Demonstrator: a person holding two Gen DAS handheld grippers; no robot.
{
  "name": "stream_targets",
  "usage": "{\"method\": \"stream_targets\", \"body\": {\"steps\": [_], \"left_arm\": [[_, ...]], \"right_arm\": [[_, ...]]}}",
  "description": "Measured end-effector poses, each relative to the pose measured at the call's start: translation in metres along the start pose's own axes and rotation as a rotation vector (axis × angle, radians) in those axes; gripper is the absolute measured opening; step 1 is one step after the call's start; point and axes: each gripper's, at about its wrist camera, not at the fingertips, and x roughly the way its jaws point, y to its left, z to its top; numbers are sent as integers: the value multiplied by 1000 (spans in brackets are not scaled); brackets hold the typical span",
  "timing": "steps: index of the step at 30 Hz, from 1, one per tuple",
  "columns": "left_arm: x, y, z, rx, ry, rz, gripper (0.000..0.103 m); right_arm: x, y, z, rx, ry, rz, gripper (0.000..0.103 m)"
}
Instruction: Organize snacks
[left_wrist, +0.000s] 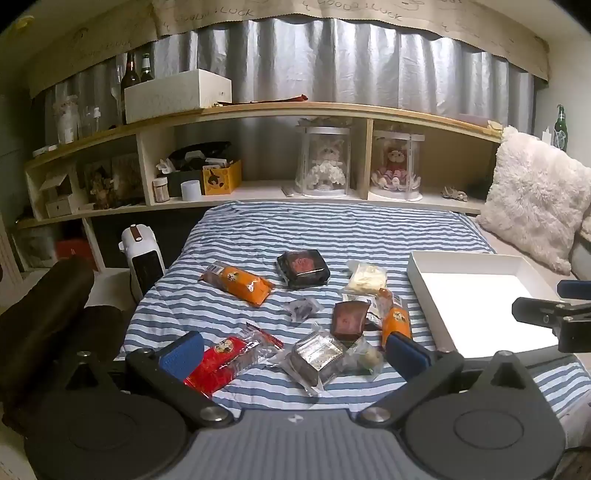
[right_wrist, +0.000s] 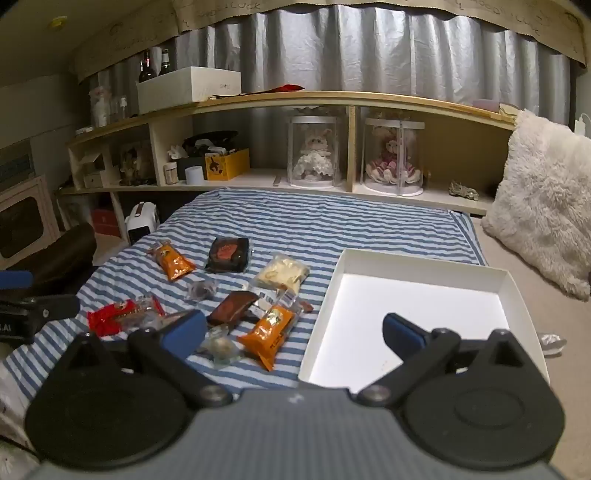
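Several wrapped snacks lie scattered on a blue-and-white striped blanket. Among them are a red packet, an orange packet, a black box, a brown bar, a white pouch and a clear-wrapped cake. A shallow white tray lies empty to their right. My left gripper hovers open over the near snacks, holding nothing. My right gripper is open too, between a second orange packet and the tray.
A low wooden shelf runs behind the blanket with boxes, bottles and two cased dolls. A fluffy white cushion sits at the right. A small white heater and a dark brown roll stand at the left.
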Motion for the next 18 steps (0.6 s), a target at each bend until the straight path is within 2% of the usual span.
{"method": "stream_targets", "body": {"steps": [18], "left_arm": [[-1,-1,-1,-8,5,-4,103]], "right_arm": [[3,2,-3,-9,2,-6,102]]}}
